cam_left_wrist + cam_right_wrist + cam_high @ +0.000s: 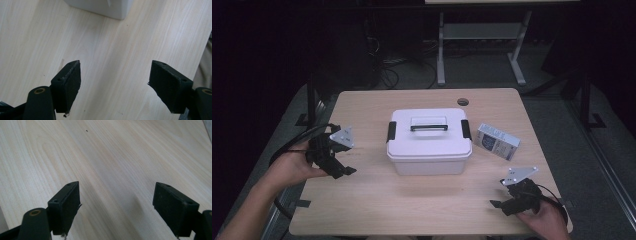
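In the high view, a white plastic storage box (pixel 429 142) with a flat lid, a recessed carry handle and two black side latches is sitting near the middle of a pale wooden table (pixel 377 200). A small white and blue cardboard carton (pixel 497 141) is lying just beside the box's right end, apart from it. The left gripper (pixel 343 171) is hovering at the table's left edge, well apart from the box, held by the person's left hand (pixel 292 167), its grey three-cornered plate facing up. The right gripper (pixel 498 204) is sitting near the front right corner, gripped by the right hand (pixel 546 220).

In the left gripper view, the left gripper (pixel 115 75) is holding its two black jaws spread wide with nothing between them, only bare wood grain below. A corner of the white box (pixel 107 7) is showing at the top edge, ahead of the jaws.

In the right gripper view, the right gripper (pixel 116 196) is likewise standing with its jaws wide apart and empty, looking down on the table's (pixel 112 157) pale surface.
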